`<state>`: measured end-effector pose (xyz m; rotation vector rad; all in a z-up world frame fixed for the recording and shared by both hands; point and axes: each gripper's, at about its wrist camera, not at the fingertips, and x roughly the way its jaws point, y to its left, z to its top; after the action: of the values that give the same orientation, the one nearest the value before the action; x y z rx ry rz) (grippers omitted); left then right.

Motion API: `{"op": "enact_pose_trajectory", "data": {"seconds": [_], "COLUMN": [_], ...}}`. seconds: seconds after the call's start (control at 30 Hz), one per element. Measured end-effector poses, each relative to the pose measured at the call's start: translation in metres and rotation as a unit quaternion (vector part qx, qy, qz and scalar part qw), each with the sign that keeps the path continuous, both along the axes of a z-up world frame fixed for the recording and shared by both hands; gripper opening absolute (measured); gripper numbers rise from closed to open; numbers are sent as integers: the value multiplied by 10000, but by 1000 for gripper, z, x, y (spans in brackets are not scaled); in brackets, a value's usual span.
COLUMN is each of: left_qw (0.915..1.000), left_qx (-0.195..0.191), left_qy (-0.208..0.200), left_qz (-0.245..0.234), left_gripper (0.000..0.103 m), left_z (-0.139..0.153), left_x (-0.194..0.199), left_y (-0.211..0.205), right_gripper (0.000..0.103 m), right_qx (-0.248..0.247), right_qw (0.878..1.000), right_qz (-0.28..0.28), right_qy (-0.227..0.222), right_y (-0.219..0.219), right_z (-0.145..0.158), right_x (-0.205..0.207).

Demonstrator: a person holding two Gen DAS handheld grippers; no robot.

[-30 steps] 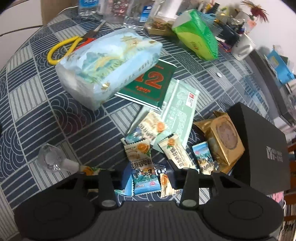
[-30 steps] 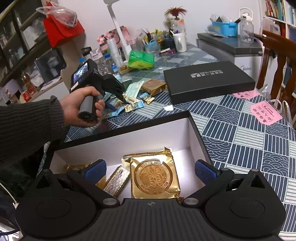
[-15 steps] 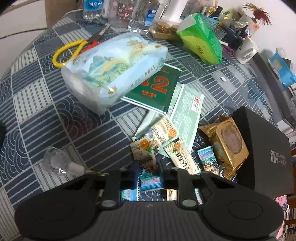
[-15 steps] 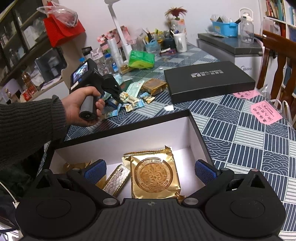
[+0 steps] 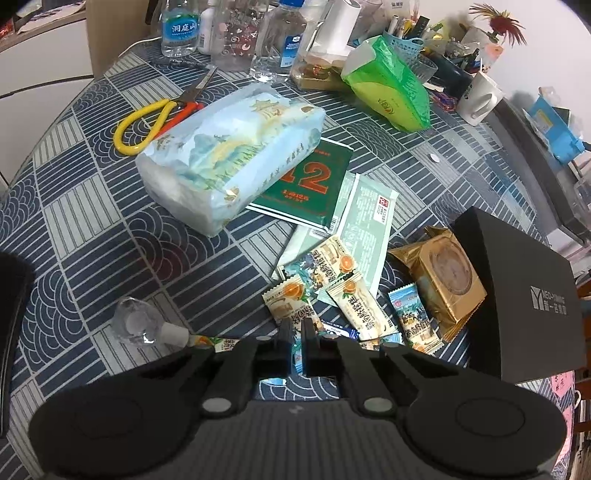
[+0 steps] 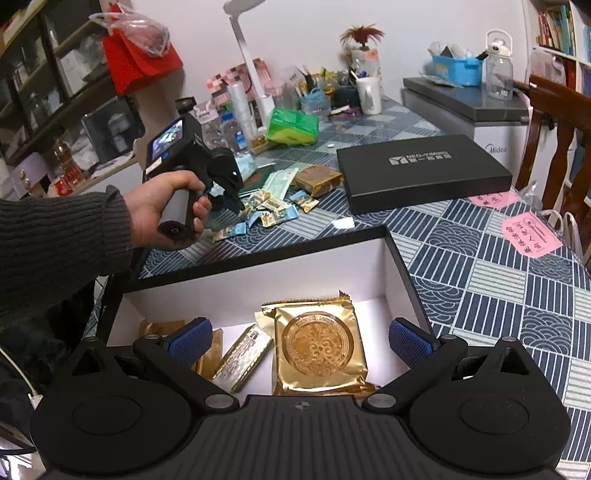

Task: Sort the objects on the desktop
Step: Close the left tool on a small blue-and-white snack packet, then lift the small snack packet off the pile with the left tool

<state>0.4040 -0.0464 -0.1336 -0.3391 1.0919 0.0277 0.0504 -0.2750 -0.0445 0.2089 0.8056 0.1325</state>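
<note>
My left gripper is shut on a small snack packet with a blue edge, at the near side of a pile of snack packets on the table; it also shows in the right wrist view. A gold mooncake packet lies beside the black box lid. My right gripper is open and empty above the open black box, which holds a gold mooncake packet and a silver-gold bar packet.
A tissue pack, green booklet, scissors, green bag, bottles and a white mug crowd the far table. A clear stopper lies near left. Pink notes lie right; a wooden chair stands beyond.
My left gripper has closed its fingers onto the small packet and pulled back a little from the pile. The right gripper has stayed open over the box.
</note>
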Motion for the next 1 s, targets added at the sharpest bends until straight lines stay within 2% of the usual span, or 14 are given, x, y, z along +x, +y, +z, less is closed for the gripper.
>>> {"op": "enact_pose_trajectory", "data": {"seconds": [0.03,0.1,0.17,0.23,0.27,0.3,0.33,0.47,0.57,0.73,0.87,0.93,0.97,1.0], "left_qw": [10000,9999,9997,9996,9996,9995,9996,9999,10000,9999,9999,9998,9998,9997], "left_qx": [-38,-134,-136,-21,7,10,18,147,2,95,53,12,-50,-114], "left_qy": [9,40,14,45,90,148,178,68,-10,-17,40,69,91,107], "left_qz": [23,85,203,279,285,265,211,21,1,-95,106,190,184,176], "left_gripper": [11,50,63,63,57,38,27,23,1,0,0,7,22,43], "left_z": [-1,-3,-5,-9,-12,-16,-19,-21,-17,-8,-9,-11,-12,-12], "left_x": [1,3,4,7,9,11,12,9,5,0,1,3,5,7], "left_y": [-1,-2,-3,-5,-6,-7,-9,-15,-12,-10,-1,3,3,2], "right_gripper": [103,103,103,103,103,103,103,103,103,103,103,103,103,103], "right_qx": [9,27,49,56,59,64,73,81,57,40,0,-6,5,19], "right_qw": [10000,10000,9999,9999,9998,9998,9998,9997,9999,10000,10000,10000,10000,9999], "right_qz": [-19,-61,-113,-154,-170,-178,-184,-163,-88,30,52,19,-7,-39], "right_qy": [11,31,45,54,63,74,91,134,92,83,36,49,67,91], "right_y": [-1,-4,-6,-8,-9,-10,-10,-10,-6,-1,0,-1,-3,-4], "right_z": [-1,-2,-3,-3,-4,-5,-6,-9,-7,-6,-3,-4,-5,-6], "right_x": [0,0,0,1,2,2,3,6,8,8,4,1,1,1]}}
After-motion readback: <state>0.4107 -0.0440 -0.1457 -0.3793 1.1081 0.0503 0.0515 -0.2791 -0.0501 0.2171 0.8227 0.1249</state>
